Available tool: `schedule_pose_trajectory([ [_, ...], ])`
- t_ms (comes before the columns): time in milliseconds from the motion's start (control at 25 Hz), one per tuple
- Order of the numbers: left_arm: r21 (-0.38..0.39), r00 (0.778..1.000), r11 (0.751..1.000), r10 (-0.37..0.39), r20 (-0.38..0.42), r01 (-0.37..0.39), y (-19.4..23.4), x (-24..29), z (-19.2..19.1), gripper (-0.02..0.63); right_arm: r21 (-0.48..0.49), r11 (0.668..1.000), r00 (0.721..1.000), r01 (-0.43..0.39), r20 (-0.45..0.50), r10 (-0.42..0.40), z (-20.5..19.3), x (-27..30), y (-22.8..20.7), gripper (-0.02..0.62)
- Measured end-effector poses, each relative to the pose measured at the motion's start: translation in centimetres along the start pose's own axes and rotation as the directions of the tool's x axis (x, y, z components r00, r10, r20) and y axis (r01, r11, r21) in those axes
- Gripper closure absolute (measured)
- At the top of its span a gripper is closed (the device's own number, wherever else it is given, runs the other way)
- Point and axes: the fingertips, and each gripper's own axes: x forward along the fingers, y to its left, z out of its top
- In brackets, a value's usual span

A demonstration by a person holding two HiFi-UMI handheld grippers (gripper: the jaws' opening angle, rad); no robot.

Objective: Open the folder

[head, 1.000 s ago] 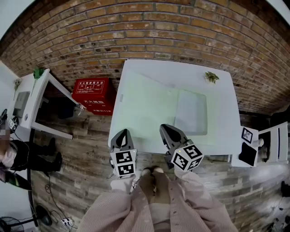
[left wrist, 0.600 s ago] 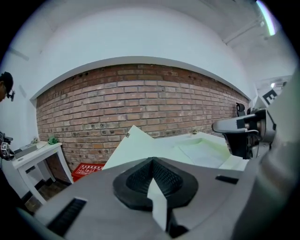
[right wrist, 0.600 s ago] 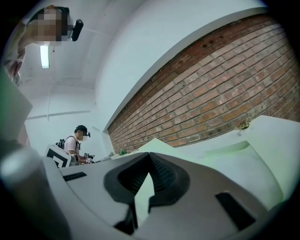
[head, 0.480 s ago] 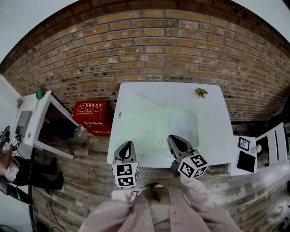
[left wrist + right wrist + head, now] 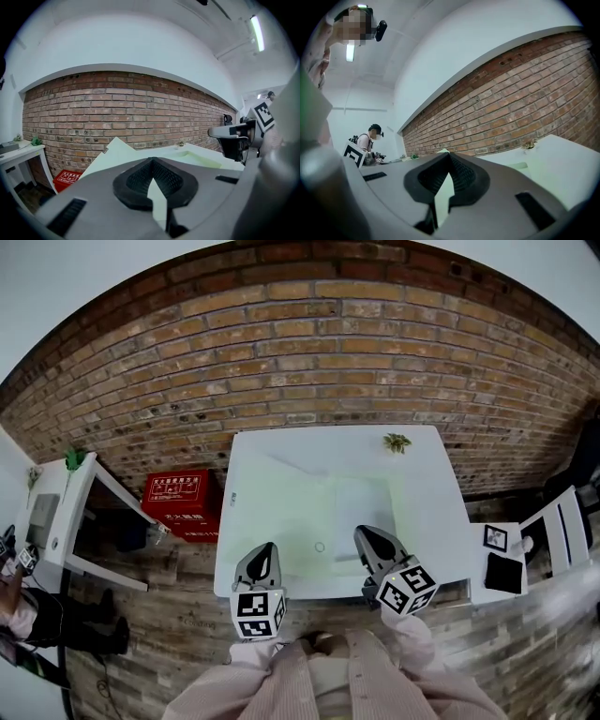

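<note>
Here, the white table (image 5: 281, 474) stands against a brick wall (image 5: 309, 362). The pale folder (image 5: 361, 507) lies flat on its right half, seemingly closed. It looks thin, light, slick and probably floppy, so pinch the cover's free edge. The left gripper (image 5: 265, 553) and right gripper (image 5: 369, 536) hover by the near edge, jaws pressed together, empty.

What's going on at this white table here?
A person stands at the near edge of the white table, a claw in each hand. The left claw and right claw are both shut and empty, near the table's front edge. The pale folder lies flat, apparently closed, untouched.
</note>
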Motion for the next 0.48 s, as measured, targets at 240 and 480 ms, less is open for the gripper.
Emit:
schedule_pose_trajectory([
  [240, 0.007, 0.998, 0.999, -0.041, 0.044, 0.040, -0.3, -0.3, 1.6, 0.614, -0.045, 0.998, 0.999, 0.034, 0.009, -0.034, 0.6, -1.4, -0.6, 0.591],
  [480, 0.047, 0.994, 0.996, -0.085, 0.073, 0.081, -0.8, -0.4, 3.0, 0.614, -0.050, 0.997, 0.998, 0.056, 0.042, -0.054, 1.7, -1.9, -1.2, 0.591],
])
